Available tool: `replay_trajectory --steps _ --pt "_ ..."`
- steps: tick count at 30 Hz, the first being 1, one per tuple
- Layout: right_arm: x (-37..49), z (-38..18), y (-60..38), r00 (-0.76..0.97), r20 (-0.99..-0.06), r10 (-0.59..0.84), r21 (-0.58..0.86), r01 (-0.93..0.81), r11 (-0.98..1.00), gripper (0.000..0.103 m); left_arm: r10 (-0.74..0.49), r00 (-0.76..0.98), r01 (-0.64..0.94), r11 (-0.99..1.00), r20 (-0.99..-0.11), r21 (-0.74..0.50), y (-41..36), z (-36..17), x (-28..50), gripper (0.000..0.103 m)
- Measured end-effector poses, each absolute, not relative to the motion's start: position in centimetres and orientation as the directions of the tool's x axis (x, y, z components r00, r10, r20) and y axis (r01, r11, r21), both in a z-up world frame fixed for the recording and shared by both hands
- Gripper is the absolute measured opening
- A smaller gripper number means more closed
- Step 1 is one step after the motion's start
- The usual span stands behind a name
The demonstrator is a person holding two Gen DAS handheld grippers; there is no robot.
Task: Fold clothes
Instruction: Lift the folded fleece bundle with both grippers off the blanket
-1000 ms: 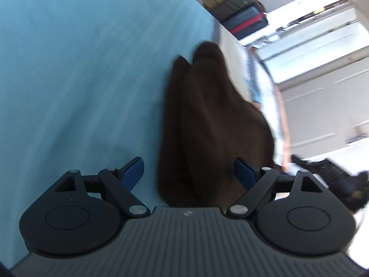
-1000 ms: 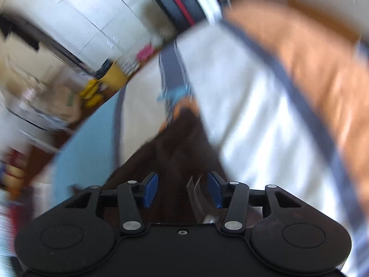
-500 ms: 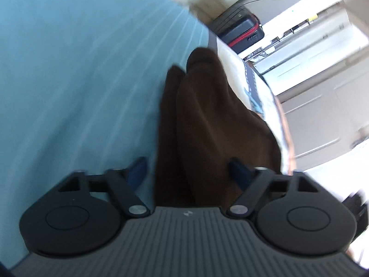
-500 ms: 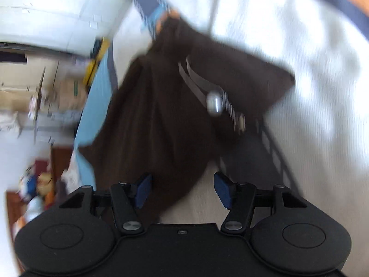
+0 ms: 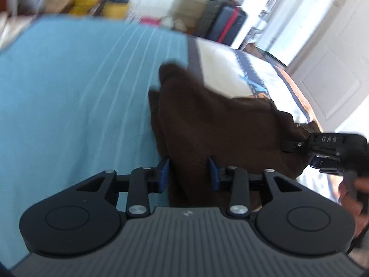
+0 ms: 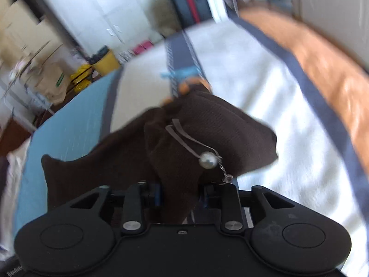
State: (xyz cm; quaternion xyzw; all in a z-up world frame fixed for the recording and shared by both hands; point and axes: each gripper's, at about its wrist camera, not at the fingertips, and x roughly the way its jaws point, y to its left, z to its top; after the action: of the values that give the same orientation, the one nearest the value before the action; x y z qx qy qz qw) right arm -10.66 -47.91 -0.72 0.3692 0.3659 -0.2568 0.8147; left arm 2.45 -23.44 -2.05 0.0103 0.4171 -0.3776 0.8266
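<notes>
A dark brown knit garment (image 5: 207,127) hangs bunched above the bed. My left gripper (image 5: 189,173) has its blue pads closed on one end of the cloth. My right gripper (image 6: 178,195) is closed on the other end, and it shows at the right of the left wrist view (image 5: 322,149), gripping the garment's edge. In the right wrist view the garment (image 6: 175,138) drapes forward over the fingers. A grey cord with a silver bead (image 6: 207,160) dangles from it.
The bed has a light blue sheet (image 5: 69,92) on the left and a white quilt (image 6: 265,92) with dark blue stripes and an orange border (image 6: 322,53). Beyond the bed stand a dark suitcase (image 5: 226,23), yellow bins (image 6: 105,60) and boxes.
Both grippers have narrowed onto the brown garment and lifted it. The views have swung up toward the room, and the garment now stretches between the two grippers.
</notes>
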Motion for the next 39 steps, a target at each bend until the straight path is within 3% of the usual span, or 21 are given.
replay_trajectory --steps 1,4,5,8,10,11,14,15,17,19,20,21,22,29,34,39 --pt "-11.2 -1.0 -48.8 0.612 -0.784 -0.106 0.466 0.692 0.551 0.046 -0.618 0.381 0.657 0.704 -0.688 -0.268 -23.4 -1.7 2.9 0.053" --pt "-12.7 -1.4 -50.0 0.669 -0.743 -0.012 0.600 0.674 0.431 0.061 -0.637 0.402 0.706 0.673 -0.658 -0.221 -23.0 -1.1 4.4 0.062" --pt "-13.2 -1.6 -50.2 0.689 -0.725 0.010 0.636 0.664 0.393 0.066 -0.668 0.370 0.683 0.667 -0.646 -0.298 -22.6 -1.9 5.3 0.062" --pt "-13.4 -2.9 -50.1 0.703 -0.710 0.042 0.676 0.663 0.321 0.067 -0.736 0.294 0.590 0.642 -0.610 -0.490 -21.5 -4.5 8.1 0.073" --pt "-11.8 -4.4 -49.5 0.684 -0.728 0.050 0.661 0.680 0.319 0.068 -0.706 0.294 0.544 0.678 -0.645 -0.495 -22.0 -6.6 9.4 0.076" --pt "-11.3 -4.8 -49.8 0.685 -0.728 0.043 0.660 0.682 0.314 0.069 -0.723 0.303 0.548 0.665 -0.621 -0.508 -22.0 -7.1 9.7 0.078" --pt "-9.3 -5.6 -50.9 0.711 -0.703 0.029 0.681 0.661 0.316 0.096 -0.742 0.307 0.538 0.652 -0.596 -0.534 -23.1 -7.4 10.3 0.083" --pt "-8.7 -5.2 -51.3 0.730 -0.683 0.018 0.691 0.638 0.340 0.096 -0.749 0.298 0.559 0.639 -0.592 -0.528 -23.6 -7.4 10.3 0.083" --pt "-7.8 -4.6 -51.2 0.736 -0.674 -0.059 0.663 0.638 0.391 0.094 -0.751 0.294 0.611 0.623 -0.592 -0.487 -24.7 -7.3 9.9 0.082" --pt "-6.9 -4.2 -50.3 0.726 -0.676 -0.126 0.595 0.639 0.488 0.080 -0.753 0.301 0.651 0.610 -0.585 -0.451 -25.5 -7.1 9.4 0.050" --pt "-6.3 -4.1 -49.8 0.706 -0.692 -0.147 0.539 0.642 0.545 0.058 -0.757 0.304 0.661 0.605 -0.578 -0.444 -25.7 -7.0 9.2 0.043" --pt "-5.7 -3.9 -49.3 0.692 -0.702 -0.170 0.487 0.639 0.595 0.047 -0.762 0.307 0.657 0.603 -0.570 -0.452 -25.6 -6.7 9.0 0.032" --pt "-5.7 -3.4 -48.8 0.703 -0.685 -0.191 0.466 0.624 0.627 0.043 -0.767 0.311 0.651 0.602 -0.561 -0.462 -25.4 -6.4 8.9 0.027" --pt "-6.6 1.3 -47.0 0.795 -0.555 -0.245 0.409 0.517 0.752 0.038 -0.813 0.350 0.634 0.571 -0.465 -0.521 -23.1 -3.1 8.6 0.024" --pt "-7.3 3.1 -46.2 0.847 -0.481 -0.228 0.418 0.450 0.789 0.038 -0.767 0.441 0.632 0.634 -0.467 -0.445 -20.6 0.4 6.6 0.023" --pt "-7.5 4.3 -44.1 0.866 -0.474 -0.161 0.416 0.381 0.826 0.038 -0.715 0.527 0.619 0.694 -0.460 -0.368 -18.1 4.0 4.6 0.023"
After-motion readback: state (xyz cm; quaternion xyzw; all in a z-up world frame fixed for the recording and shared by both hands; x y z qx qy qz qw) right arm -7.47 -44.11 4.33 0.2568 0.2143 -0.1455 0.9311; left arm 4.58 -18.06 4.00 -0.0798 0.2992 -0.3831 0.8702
